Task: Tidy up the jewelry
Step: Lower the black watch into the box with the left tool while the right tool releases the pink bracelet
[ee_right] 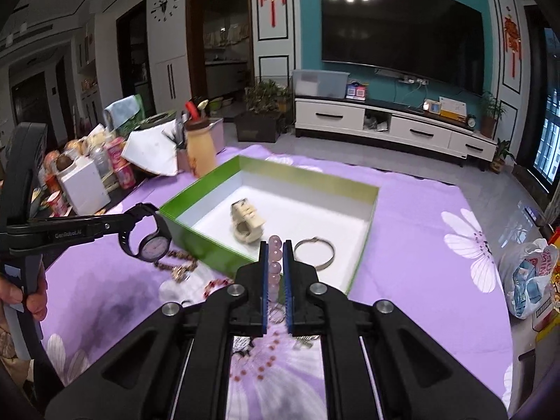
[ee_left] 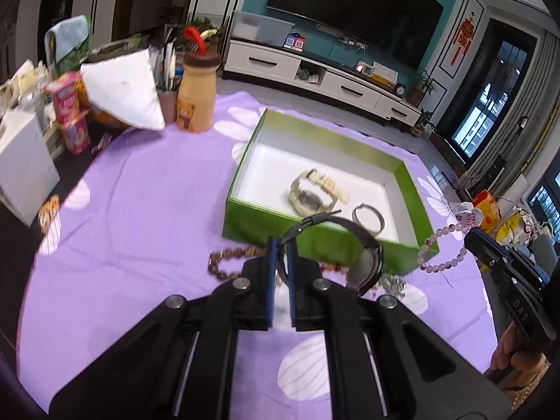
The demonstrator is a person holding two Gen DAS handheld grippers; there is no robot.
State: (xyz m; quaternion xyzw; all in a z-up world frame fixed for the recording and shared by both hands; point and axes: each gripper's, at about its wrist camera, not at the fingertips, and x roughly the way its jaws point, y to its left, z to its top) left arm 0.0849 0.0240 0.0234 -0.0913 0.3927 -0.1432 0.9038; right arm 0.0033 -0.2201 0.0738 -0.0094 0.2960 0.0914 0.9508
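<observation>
A green box (ee_left: 245, 215) (ee_right: 182, 224) with a white inside lies on the purple cloth. In it are a cream watch (ee_left: 313, 192) (ee_right: 245, 222) and a silver bangle (ee_left: 367, 218) (ee_right: 315, 252). My left gripper (ee_left: 281, 245) (ee_right: 147, 210) is shut on the strap of a black watch (ee_left: 365, 262) (ee_right: 150, 241), held above the cloth just before the box's near wall. My right gripper (ee_right: 274, 245) (ee_left: 469, 238) is shut on a pale pink bead bracelet (ee_right: 274, 257) (ee_left: 442, 248) near the box's front corner.
A brown bead string (ee_left: 231, 257) (ee_right: 178, 264) and small red beads (ee_right: 217, 285) lie on the cloth before the box. A yellow bottle (ee_left: 196, 94), a white box (ee_left: 24, 164) and snack packs (ee_left: 70, 112) crowd the table's left side. A plastic bag (ee_right: 528, 276) lies at the right.
</observation>
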